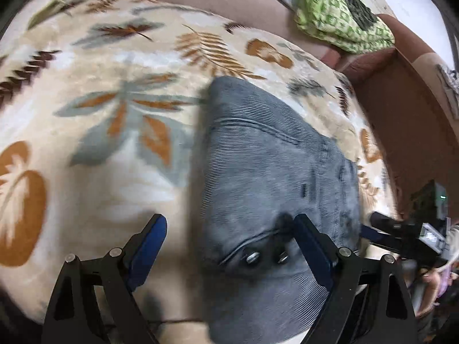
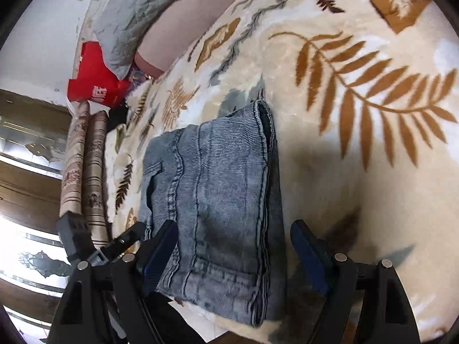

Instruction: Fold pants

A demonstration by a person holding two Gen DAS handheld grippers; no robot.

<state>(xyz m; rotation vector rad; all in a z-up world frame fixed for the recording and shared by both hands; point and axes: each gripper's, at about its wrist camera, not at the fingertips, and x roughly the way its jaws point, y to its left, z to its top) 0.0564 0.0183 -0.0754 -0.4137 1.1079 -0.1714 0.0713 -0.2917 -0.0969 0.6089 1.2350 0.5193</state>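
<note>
One pair of grey-blue pants (image 2: 212, 200) is lying folded into a compact block on a cream blanket (image 2: 358, 172) printed with brown, orange and grey leaves. In the left wrist view the pants (image 1: 272, 172) are showing two metal rivets or buttons close together near a seam. Two grippers are working here. The left gripper (image 1: 229, 238) is hovering with its jaws spread wide apart, one blue-padded finger over the bare blanket (image 1: 114, 172) and the other over the denim, holding nothing. The right gripper (image 2: 233, 246) is likewise standing with its jaws wide apart, straddling the near end of the folded pants without clamping them. In the left wrist view the right gripper (image 1: 401, 235) is showing at the right edge. One green patterned cloth (image 1: 341, 17) is resting on a pinkish sofa back (image 1: 223, 3). In the right wrist view one grey pillow (image 2: 134, 14) is lying beyond the blanket, one red bag (image 2: 94, 80) beside it is bearing white characters too blurred to read, and two patterned rolled cushions (image 2: 86, 166) are lying side by side.
</note>
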